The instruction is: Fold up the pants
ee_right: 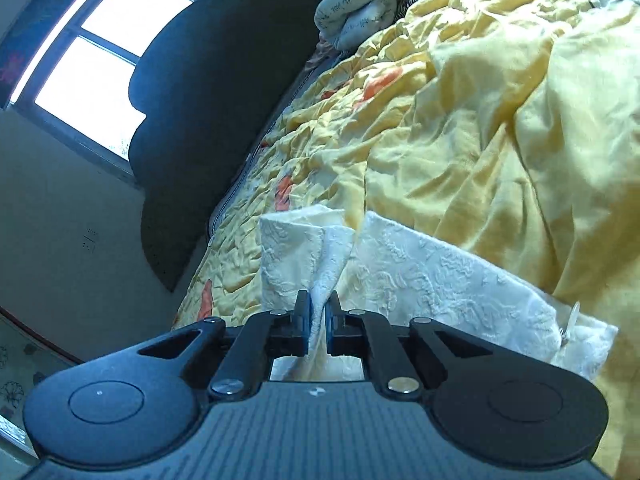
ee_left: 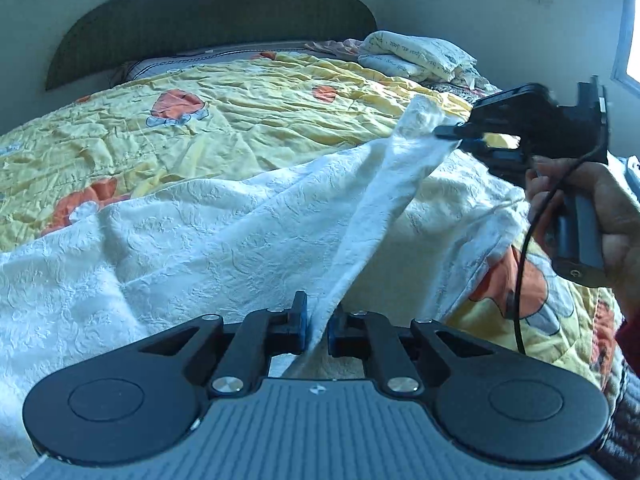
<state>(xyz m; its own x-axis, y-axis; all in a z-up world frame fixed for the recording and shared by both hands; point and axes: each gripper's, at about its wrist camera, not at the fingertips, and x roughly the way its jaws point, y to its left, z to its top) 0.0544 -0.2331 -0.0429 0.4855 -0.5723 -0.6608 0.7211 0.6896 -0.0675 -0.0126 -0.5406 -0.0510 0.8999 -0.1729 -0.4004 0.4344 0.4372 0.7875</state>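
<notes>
Both grippers are pinching the white textured pants [ee_left: 208,232] at this moment. Left gripper [ee_left: 318,326] is closed down to a narrow gap, a bunched edge of the cloth running between its pads. Right gripper [ee_left: 450,136], held in the person's hand [ee_left: 592,200], is likewise nipping a corner of the same cloth; its own camera shows the jaws nearly together with a fold of fabric between them [ee_right: 318,320]

Location: pants are lying on the yellow patterned quilt [ee_left: 240,96], mostly toward the near edge of the bed, with a strip of cloth being lifted taut between the two grips

Progress, judged: early to middle. The garment is looking rumpled and spread, no neat stack showing; one edge is being carried, presumably over the rest. Laying it down, smoothing and at least one more fold seem to be remaining

Surroundings: dark headboard [ee_left: 208,28] at the far end of the bed, a printed pillow [ee_left: 416,54] near the far right corner, a window [ee_right: 104,64] beyond. The quilt is heavily creased, which may be hindering a flat fold; the cable [ee_left: 524,256] hanging from the right gripper is dangling near the cloth
</notes>
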